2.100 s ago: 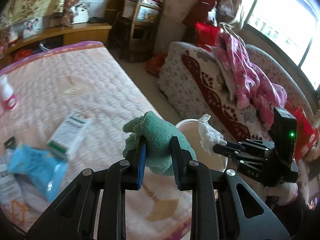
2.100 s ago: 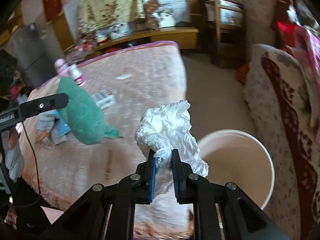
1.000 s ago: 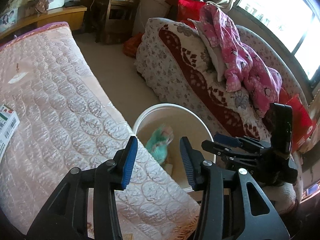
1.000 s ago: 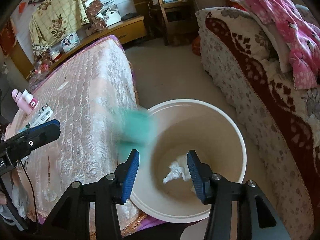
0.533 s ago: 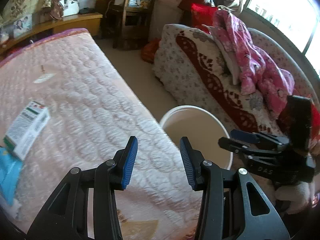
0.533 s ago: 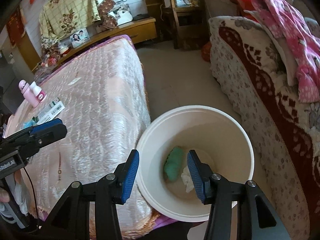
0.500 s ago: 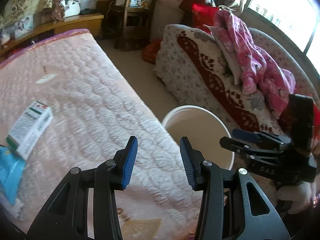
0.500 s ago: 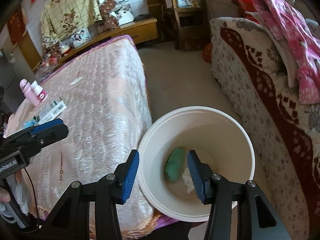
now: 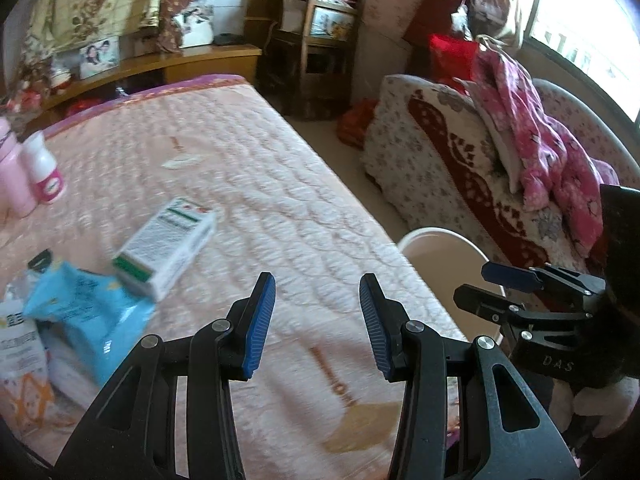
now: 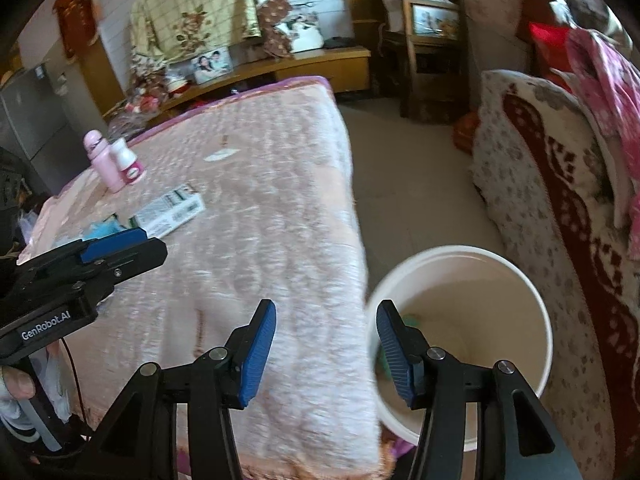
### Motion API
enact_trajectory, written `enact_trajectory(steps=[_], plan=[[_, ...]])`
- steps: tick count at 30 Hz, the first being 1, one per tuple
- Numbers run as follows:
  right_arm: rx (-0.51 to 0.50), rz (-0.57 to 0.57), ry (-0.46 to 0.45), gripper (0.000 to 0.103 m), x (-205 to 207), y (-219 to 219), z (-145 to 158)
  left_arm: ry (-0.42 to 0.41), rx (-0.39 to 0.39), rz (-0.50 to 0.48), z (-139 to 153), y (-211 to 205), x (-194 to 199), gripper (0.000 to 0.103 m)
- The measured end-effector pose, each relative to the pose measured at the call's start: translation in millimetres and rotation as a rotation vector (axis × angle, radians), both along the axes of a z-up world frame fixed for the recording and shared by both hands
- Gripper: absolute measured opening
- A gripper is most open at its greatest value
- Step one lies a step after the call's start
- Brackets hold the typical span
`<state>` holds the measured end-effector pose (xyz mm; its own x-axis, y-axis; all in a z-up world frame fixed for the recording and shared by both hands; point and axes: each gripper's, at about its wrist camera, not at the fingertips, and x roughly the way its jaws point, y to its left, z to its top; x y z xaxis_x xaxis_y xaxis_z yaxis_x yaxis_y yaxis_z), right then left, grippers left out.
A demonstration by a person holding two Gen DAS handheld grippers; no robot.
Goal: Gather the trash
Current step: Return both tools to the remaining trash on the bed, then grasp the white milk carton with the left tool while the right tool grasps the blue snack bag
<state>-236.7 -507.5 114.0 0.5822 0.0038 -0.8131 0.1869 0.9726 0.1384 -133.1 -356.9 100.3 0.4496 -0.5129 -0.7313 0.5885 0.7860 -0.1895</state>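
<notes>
Both tongs (image 9: pixel 316 322) (image 10: pixel 326 354) wide apart, empty

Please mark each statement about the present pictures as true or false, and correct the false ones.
1. The left gripper is open and holds nothing. True.
2. The right gripper is shut on a white tissue. False: it is open and empty.
3. The white and green box lies on the bed. True.
4. The white bucket stands on the bed. False: it stands on the floor beside the bed.
5. The pink bottle lies on its side. False: it stands upright.
</notes>
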Motion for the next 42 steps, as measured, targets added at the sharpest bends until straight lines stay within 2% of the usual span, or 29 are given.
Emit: enact_trajectory(steps=[2,14,23,33,38,42], plan=[[0.006,0.02,-0.006,0.057,6,13,1,-0.002,0.001,0.022,1,11,1,0.042],[0.047,0.154,0.0,0.058,37,84,-6,0.011,0.01,0.164,6,94,14,0.042],[0.071,0.249,0.011,0.062,57,130,-13,0.026,0.022,0.292,7,179,23,0.042],[0.103,0.353,0.036,0.062,87,178,-22,0.068,0.078,0.42,-8,276,28,0.042],[0.126,0.414,0.031,0.066,104,201,-24,0.108,0.132,0.424,-24,288,34,0.042],[0.149,0.461,0.032,0.069,122,218,-25,0.128,0.133,0.425,-36,288,41,0.042]])
